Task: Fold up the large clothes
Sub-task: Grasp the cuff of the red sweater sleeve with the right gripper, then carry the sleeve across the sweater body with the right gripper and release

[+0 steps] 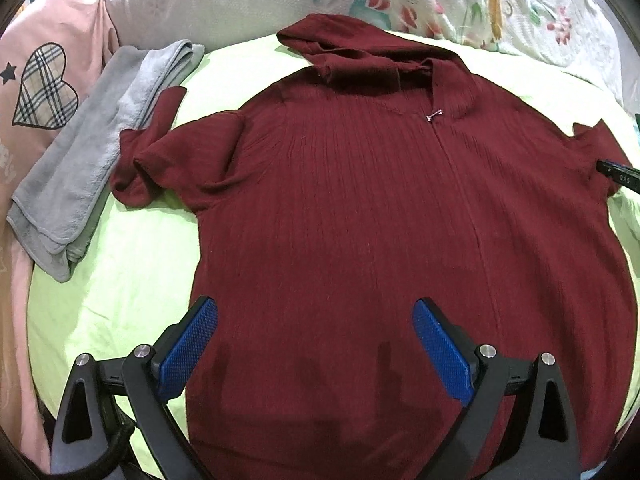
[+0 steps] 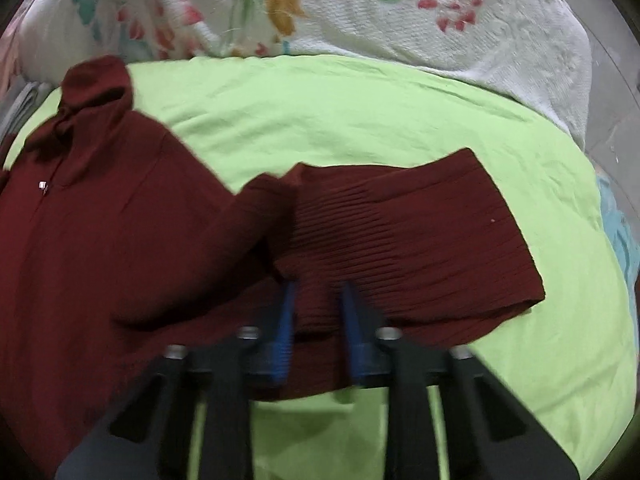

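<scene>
Lime-green bedding (image 1: 120, 272) is being used as the folding surface, with a floral white quilt (image 2: 480, 60) bunched behind it and a folded grey towel (image 1: 92, 152) lying at the left edge. A dark red ribbed zip-front hooded sweater (image 1: 380, 220) is being spread flat, hood away, hem nearest. The left gripper (image 1: 316, 344) is being held wide apart over the hem, gripping nothing. The right gripper (image 2: 318, 300) is being closed on the right sleeve (image 2: 420, 240), whose long axis runs outward to the right, away from the body; that sleeve is judged nearer this hand for folding inward.
</scene>
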